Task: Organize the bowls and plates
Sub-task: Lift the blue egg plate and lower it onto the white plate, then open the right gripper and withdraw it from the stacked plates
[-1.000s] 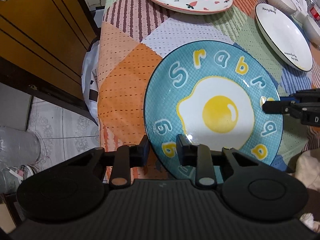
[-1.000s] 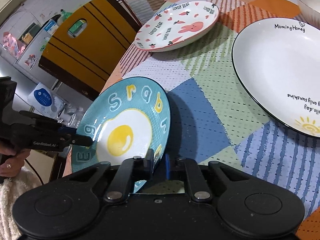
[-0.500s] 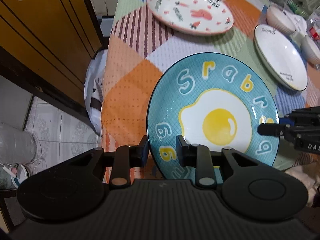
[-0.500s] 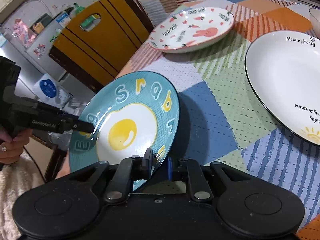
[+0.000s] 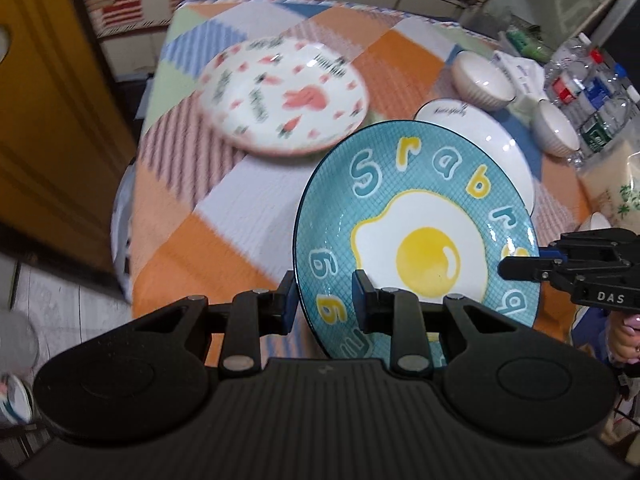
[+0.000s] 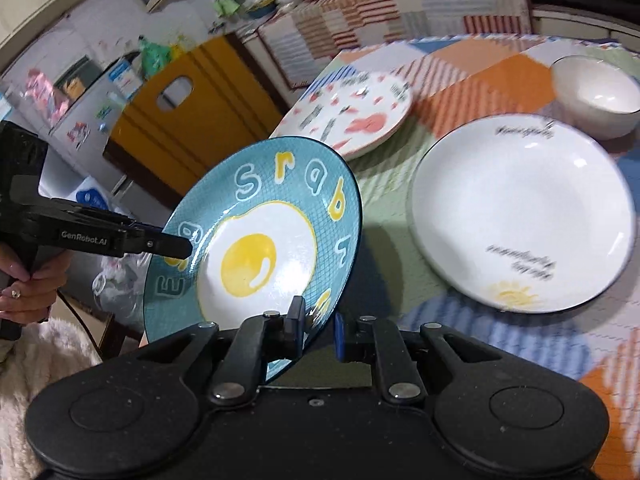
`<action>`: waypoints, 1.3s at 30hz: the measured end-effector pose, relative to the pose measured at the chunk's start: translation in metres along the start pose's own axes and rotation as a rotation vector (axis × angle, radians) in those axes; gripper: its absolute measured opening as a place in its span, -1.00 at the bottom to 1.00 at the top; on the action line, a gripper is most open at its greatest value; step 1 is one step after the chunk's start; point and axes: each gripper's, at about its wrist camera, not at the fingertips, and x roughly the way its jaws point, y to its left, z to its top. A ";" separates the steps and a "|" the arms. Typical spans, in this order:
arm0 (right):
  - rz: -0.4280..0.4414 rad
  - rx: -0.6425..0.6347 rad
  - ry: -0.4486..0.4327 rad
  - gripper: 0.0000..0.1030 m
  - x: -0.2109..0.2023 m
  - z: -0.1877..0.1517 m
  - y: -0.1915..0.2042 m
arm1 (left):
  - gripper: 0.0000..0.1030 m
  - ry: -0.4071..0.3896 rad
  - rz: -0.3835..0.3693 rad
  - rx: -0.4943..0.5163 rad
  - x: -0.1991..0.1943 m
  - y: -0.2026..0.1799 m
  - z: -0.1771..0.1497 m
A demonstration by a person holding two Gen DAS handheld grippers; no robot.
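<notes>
A blue plate with a fried-egg picture [image 5: 416,240] is held in the air above the table, tilted, also in the right wrist view [image 6: 256,240]. My left gripper [image 5: 324,292] is shut on its near rim. My right gripper [image 6: 316,324] is shut on the opposite rim; it shows at the right of the left wrist view [image 5: 520,268]. A pink rabbit plate [image 5: 284,96] lies at the back left of the table. A white black-rimmed plate [image 6: 520,212] lies to the right, partly hidden behind the blue plate in the left wrist view [image 5: 480,132].
Two white bowls [image 5: 482,80] [image 5: 558,130] stand at the back right of the checked tablecloth [image 5: 208,216]. Water bottles [image 5: 588,88] stand beyond them. A yellow chair back [image 6: 188,108] stands by the table's left edge.
Both grippers have raised the blue plate well clear of the table and carried it toward the back, closer to the white plate. Both grips have held.
</notes>
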 end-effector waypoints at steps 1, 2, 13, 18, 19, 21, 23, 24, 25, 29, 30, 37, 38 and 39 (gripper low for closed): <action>-0.002 0.011 -0.017 -0.64 -0.006 0.003 -0.005 | -0.48 0.001 -0.009 0.006 0.002 -0.004 0.008; -0.007 0.015 -0.027 -0.64 -0.011 0.006 -0.008 | -0.48 0.001 -0.020 0.010 0.004 -0.008 0.017; -0.165 0.142 -0.092 -0.64 -0.034 0.032 -0.069 | -0.48 0.008 -0.068 0.145 0.068 -0.066 0.067; -0.218 0.171 -0.082 -0.64 -0.038 0.037 -0.096 | -0.48 0.032 -0.102 0.128 0.096 -0.078 0.076; -0.225 0.184 -0.081 -0.64 -0.039 0.037 -0.101 | -0.48 0.035 -0.109 0.127 0.099 -0.080 0.078; -0.241 0.195 -0.078 -0.64 -0.039 0.038 -0.109 | -0.48 0.045 -0.119 0.126 0.105 -0.083 0.081; -0.256 0.199 -0.075 -0.64 -0.039 0.040 -0.114 | -0.49 0.055 -0.114 0.131 0.111 -0.087 0.083; -0.262 0.201 -0.072 -0.64 -0.038 0.041 -0.117 | -0.49 0.058 -0.104 0.135 0.115 -0.090 0.084; -0.266 0.204 -0.068 -0.64 -0.036 0.042 -0.120 | -0.49 0.062 -0.086 0.146 0.119 -0.094 0.084; -0.283 0.217 -0.055 -0.64 -0.032 0.042 -0.129 | -0.48 0.086 -0.027 0.188 0.130 -0.108 0.082; -0.291 0.223 -0.053 -0.63 -0.030 0.041 -0.132 | -0.48 0.090 -0.026 0.185 0.133 -0.109 0.083; -0.331 0.214 -0.015 -0.58 -0.025 0.042 -0.137 | -0.48 0.119 -0.018 0.167 0.144 -0.114 0.084; -0.343 0.205 -0.007 -0.57 -0.023 0.044 -0.136 | -0.48 0.126 -0.021 0.159 0.146 -0.114 0.084; -0.361 0.191 0.003 -0.54 -0.022 0.045 -0.134 | -0.48 0.129 -0.019 0.156 0.146 -0.114 0.084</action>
